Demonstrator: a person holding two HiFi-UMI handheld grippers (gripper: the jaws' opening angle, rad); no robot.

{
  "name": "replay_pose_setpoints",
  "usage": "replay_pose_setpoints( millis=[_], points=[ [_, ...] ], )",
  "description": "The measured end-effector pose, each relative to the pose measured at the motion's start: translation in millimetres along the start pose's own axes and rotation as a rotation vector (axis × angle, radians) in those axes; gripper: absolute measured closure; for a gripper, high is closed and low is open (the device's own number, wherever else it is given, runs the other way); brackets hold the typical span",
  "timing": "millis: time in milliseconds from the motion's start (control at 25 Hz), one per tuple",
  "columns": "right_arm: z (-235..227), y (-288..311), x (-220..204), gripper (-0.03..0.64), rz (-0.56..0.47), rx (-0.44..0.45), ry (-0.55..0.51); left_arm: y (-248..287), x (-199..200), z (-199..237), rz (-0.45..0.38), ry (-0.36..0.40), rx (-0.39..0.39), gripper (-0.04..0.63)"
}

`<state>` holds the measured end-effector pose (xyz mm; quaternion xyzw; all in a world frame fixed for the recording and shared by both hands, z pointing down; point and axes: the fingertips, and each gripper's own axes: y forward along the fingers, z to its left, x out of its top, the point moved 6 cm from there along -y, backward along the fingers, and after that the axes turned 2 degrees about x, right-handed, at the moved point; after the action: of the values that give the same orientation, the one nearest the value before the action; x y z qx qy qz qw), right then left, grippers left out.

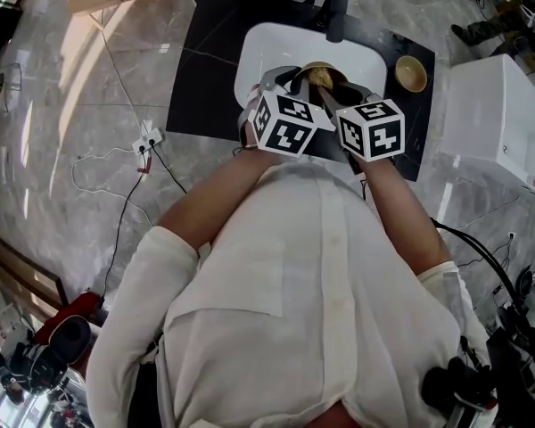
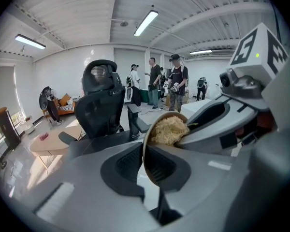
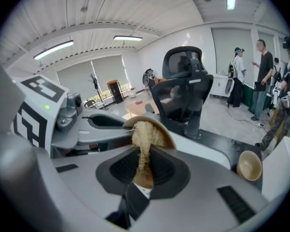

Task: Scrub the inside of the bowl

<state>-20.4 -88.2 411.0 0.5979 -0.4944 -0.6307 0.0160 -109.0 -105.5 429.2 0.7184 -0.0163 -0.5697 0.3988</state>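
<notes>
Over the white basin point(image 1: 254, 56) on the black table point(image 1: 205, 78), the bowl point(image 1: 324, 73) hangs in the air between the two grippers and rests on nothing. The left gripper point(image 2: 147, 164) has its jaws pressed onto the bowl's rim, with the wall between them. This stands the bowl on edge, so its hollow faces the right gripper point(image 3: 142, 170). That one pinches a straw-coloured scrubber point(image 3: 144, 135) and holds it against the inside wall, which is where the task needs it. Held this way, I judge, one gripper can steady the bowl while the other rubs, and anything shed would fall into the basin. A second bowl point(image 3: 250, 165) sits on the table to the right, well apart and seemingly out of play.
</notes>
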Motion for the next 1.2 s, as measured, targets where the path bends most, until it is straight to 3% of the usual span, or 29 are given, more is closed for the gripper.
replay_pose_setpoints(
  millis=[240, 520, 920, 1200],
  points=[
    [-10, -10, -8, 0.569, -0.021, -0.048, 0.041, 1, -1, 5, -0.007, -0.002, 0.028, 0.578],
    [-15, 0, -34, 0.569, 0.017, -0.008, 0.166, 5, 3, -2, -0.011, 0.020, 0.018, 0.574],
    [0, 16, -24, 0.569, 0.046, 0.043, 0.125, 5, 5, -7, -0.018, 0.028, -0.011, 0.574],
    [-11, 4, -7, 0.569, -0.037, 0.020, 0.142, 6, 0, -8, -0.005, 0.021, -0.023, 0.575]
  ],
)
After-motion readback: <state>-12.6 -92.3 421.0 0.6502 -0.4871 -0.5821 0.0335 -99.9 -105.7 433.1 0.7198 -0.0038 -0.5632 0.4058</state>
